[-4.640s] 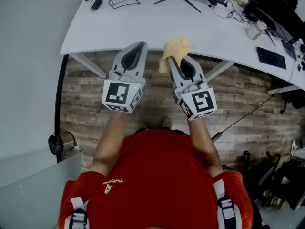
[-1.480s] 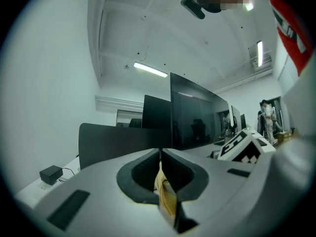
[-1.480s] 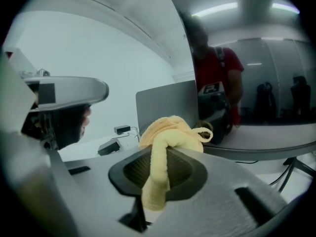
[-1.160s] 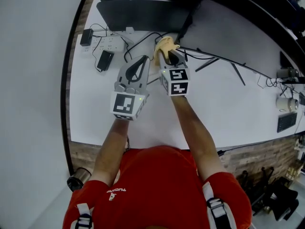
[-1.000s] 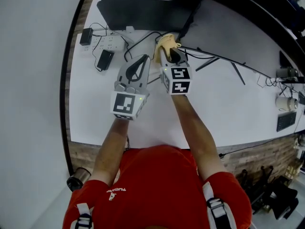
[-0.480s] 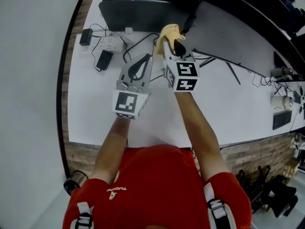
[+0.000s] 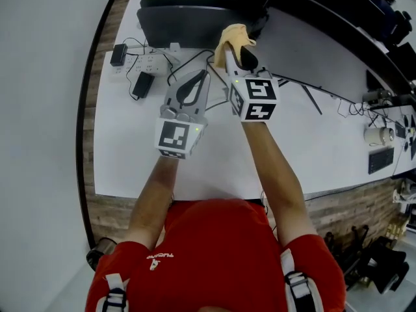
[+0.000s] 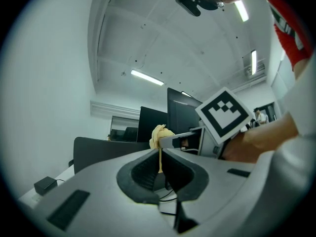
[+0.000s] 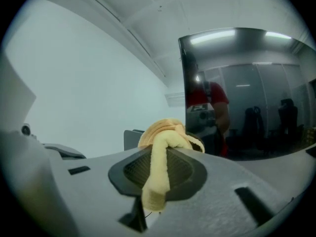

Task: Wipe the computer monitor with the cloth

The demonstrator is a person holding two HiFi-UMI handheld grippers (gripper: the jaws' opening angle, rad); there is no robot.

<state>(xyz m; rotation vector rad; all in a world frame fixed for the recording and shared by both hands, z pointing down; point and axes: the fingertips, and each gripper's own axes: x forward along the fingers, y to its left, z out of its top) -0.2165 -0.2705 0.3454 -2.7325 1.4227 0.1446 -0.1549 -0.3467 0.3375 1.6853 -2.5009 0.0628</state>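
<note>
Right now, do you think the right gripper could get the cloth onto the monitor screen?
Probably yes. The right gripper is shut on the cloth, bunched past its tips, and the monitor screen stands just ahead on its right with nothing between. The left gripper sits aside.

A white counter [image 7: 130, 155] is curving across a wood-plank floor [image 7: 351, 197], and a pale wall [image 7: 39, 109] is running along its left edge. Overhead, long strip lights [image 8: 147, 77] are glowing against a white ceiling [image 8: 148, 28], casting even light.
</note>
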